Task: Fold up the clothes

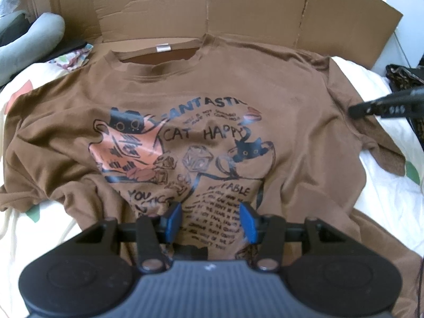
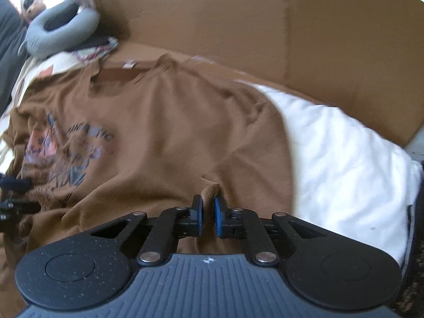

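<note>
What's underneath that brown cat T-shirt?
The brown T-shirt lies on white bedding with coloured patches, and its collar end overlaps flattened cardboard. Whatever lies beneath the shirt's middle is covered.

Left gripper (image 1: 210, 218) is hovering with jaws spread apart. Right gripper (image 2: 208, 216) is pinching a fabric fold, jaws nearly closed.

Soft daylight, fairly bright — the white bedding (image 2: 344, 143) glares, nearly blown out. Right wrist view smears with motion blur (left is sharper); fisheye bends both frames' dark corners.
</note>
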The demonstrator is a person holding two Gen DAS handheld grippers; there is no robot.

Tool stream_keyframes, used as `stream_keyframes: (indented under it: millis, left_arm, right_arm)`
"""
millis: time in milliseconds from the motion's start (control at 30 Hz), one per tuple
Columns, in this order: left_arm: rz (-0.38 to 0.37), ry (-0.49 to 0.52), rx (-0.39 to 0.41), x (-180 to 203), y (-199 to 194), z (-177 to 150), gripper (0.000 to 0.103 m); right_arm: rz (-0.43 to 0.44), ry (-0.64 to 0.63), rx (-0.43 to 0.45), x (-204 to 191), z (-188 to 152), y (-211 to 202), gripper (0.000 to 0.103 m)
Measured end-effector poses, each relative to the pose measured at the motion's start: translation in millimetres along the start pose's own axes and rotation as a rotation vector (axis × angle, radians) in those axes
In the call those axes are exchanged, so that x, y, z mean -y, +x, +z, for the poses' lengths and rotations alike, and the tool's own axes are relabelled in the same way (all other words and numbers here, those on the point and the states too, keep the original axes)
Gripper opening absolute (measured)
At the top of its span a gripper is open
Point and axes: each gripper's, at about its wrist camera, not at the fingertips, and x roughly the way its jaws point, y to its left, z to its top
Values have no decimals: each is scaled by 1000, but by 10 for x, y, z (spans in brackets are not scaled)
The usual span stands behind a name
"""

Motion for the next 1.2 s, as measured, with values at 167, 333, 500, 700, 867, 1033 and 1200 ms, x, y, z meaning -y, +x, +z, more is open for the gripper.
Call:
stream_keyframes:
  millis: [167,333,500,700,867,1033,1200]
  left_arm:
    - [8,-4,-3,50,21,16,52]
    - [19,10,-8,118,58,19,52]
    - [31,13,-13,150,85,28,53]
    - [34,11,-11,168,96,45,53]
    - [33,8,-8,142,91,40,53]
    - [28,-3,-4,86,80,29,53]
    - [20,-13,1,36,63,18,53]
  right_arm:
    - [-38,42,32,276,20,-159,6]
    - [-90,79,53,530,49,-261,5]
    - [-147,100,65,765,55,-329,5]
    - [-216,134,62,988,65,-342,4]
    - [-272,117,46,1048,72,-316,4]
    - [-341,95,31,1088,97,-260,4]
    - [-429,93,11,1170,173,-167,3]
